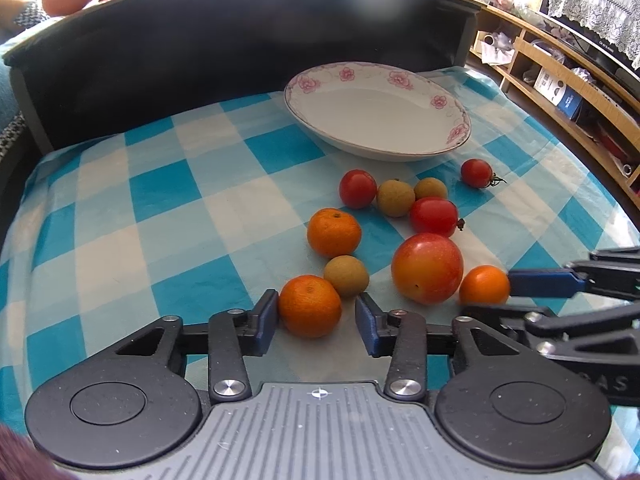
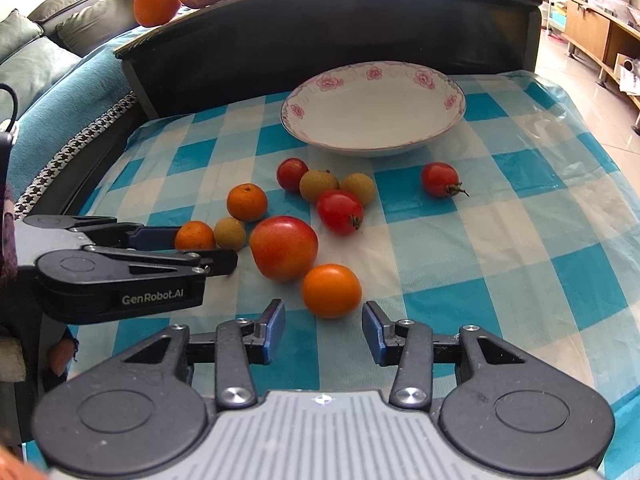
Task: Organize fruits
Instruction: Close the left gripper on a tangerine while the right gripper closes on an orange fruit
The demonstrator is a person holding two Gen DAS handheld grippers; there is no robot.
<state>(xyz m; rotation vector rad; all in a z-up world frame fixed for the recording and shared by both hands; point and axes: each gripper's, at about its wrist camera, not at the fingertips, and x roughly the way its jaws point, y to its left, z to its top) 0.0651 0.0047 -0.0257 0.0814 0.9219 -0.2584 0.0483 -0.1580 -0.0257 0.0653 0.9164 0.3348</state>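
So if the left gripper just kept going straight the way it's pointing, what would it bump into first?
Most likely the orange mandarin sitting right between the fingers of the left gripper. Just behind it lies a small brown longan, which would be next. Depth is hard to judge through the fisheye, so that's a best guess.

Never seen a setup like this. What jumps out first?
A cluster of fruit on the blue checked cloth: oranges, red tomatoes, brownish longans. Behind it sits an empty flowered plate. Nearest the cameras, each gripper straddles an orange: the left gripper around one, the right gripper around another.
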